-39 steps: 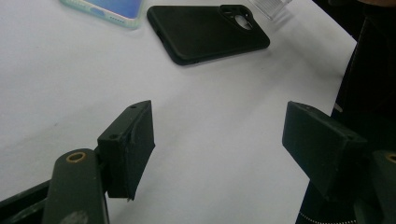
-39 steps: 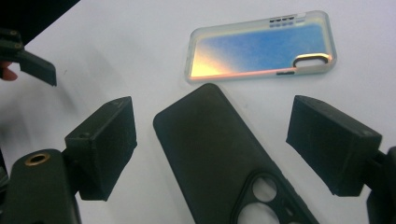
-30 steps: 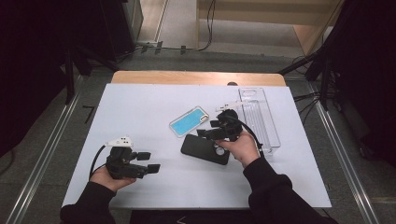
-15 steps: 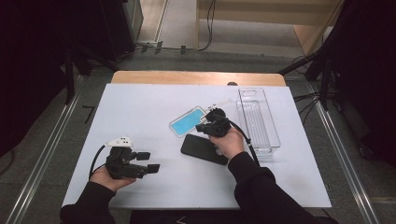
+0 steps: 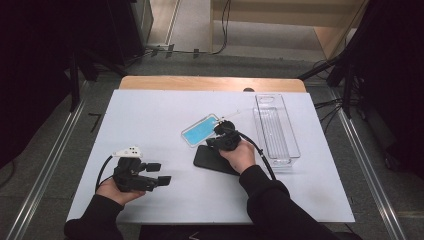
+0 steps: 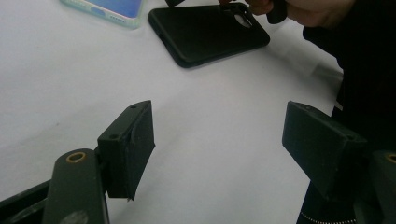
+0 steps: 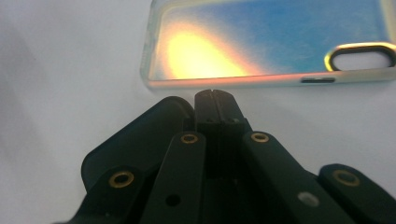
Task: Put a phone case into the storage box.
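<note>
Right gripper view: the right gripper (image 7: 215, 95) is being held with jaws pressed together over the black phone case (image 5: 212, 159), just beside the blue phone case (image 7: 275, 42); the left gripper (image 6: 219, 149) is being held wide apart

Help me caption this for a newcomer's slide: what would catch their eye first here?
Probably the blue phone case at the middle of the white table, bright against it, with the black phone case just nearer the person. The right tongs sit closed over the black case's far edge, beside the blue one. At the right lies a clear plastic tray; the left tongs rest open near the front.
</note>
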Demonstrator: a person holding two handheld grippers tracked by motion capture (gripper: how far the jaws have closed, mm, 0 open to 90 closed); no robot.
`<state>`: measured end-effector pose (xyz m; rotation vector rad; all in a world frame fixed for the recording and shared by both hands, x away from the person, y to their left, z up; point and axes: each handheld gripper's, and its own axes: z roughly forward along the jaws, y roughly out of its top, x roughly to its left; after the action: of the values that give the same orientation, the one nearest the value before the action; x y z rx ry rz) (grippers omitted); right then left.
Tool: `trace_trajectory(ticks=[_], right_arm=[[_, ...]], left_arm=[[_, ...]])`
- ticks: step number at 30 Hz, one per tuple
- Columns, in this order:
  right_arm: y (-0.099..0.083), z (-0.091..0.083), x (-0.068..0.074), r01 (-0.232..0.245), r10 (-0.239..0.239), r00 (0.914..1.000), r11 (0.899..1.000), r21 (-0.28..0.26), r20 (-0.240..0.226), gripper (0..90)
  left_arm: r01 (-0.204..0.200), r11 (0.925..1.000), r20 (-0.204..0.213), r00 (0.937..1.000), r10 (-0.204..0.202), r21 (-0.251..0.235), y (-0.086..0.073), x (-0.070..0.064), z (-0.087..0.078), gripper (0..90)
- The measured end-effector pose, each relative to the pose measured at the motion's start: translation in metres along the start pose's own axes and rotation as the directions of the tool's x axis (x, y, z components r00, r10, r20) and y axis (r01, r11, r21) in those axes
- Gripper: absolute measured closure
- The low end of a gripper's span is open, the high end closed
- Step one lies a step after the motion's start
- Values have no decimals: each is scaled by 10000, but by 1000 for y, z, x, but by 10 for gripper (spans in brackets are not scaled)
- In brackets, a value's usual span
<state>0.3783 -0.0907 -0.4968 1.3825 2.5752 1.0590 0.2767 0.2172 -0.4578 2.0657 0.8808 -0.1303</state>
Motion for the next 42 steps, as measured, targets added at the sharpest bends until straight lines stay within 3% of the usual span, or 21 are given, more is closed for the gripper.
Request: trace_trajectory(ticks=[23, 25, 27, 30, 32, 33, 34, 35, 37, 41, 42], right_arm=[[-14, 6, 34, 516, -492, 9936, 9984, 215, -1017, 875], [-16, 6, 38, 790, -775, 9929, 9968, 130, -902, 874], [-16, 6, 37, 740, -725, 9932, 9972, 138, -914, 874], [-12, -1, 33, 609, -630, 9924, 9979, -223, -1053, 828], [-8, -17, 27, 510, -584, 9912, 9966, -643, -1191, 719], [-8, -17, 27, 510, -584, 9912, 9966, -643, -1191, 719], [-8, -29, 23, 478, -579, 9900, 9956, -807, -1286, 612], [-8, -29, 23, 478, -579, 9900, 9956, -807, -1286, 612], [-10, -46, 17, 482, -592, 9853, 9963, -713, -1604, 501], [-17, -60, 12, 473, -599, 9829, 9960, -760, -1743, 422], [-19, -68, 11, 543, -675, 9811, 9956, -767, -1813, 368]], left_arm=[[20, 10000, 6, 10000, -20, 12, 0, -1, 0, 256], [13, 10000, 5, 10000, -13, 40, 0, 0, 1, 256], [4, 10000, -8, 10000, -4, 60, 0, 0, 0, 256], [16, 10000, 16, 10000, -16, 6, 0, 0, 0, 256], [8, 10000, 25, 10000, -8, 5, 0, 0, 0, 256], [10, 10000, 8, 10000, -10, 11, 0, 0, 0, 256], [0, 10000, -5, 10000, 0, 14, 0, 0, 0, 256], [-11, 10000, 0, 10000, 11, 8, 0, 0, 0, 256], [-16, 10000, 3, 10000, 16, -6, 0, 0, 0, 255], [-54, 10000, 13, 10000, 54, -1, 1, -1, 1, 256], [-74, 10000, 38, 10000, 74, -9, 1, -1, 1, 256]])
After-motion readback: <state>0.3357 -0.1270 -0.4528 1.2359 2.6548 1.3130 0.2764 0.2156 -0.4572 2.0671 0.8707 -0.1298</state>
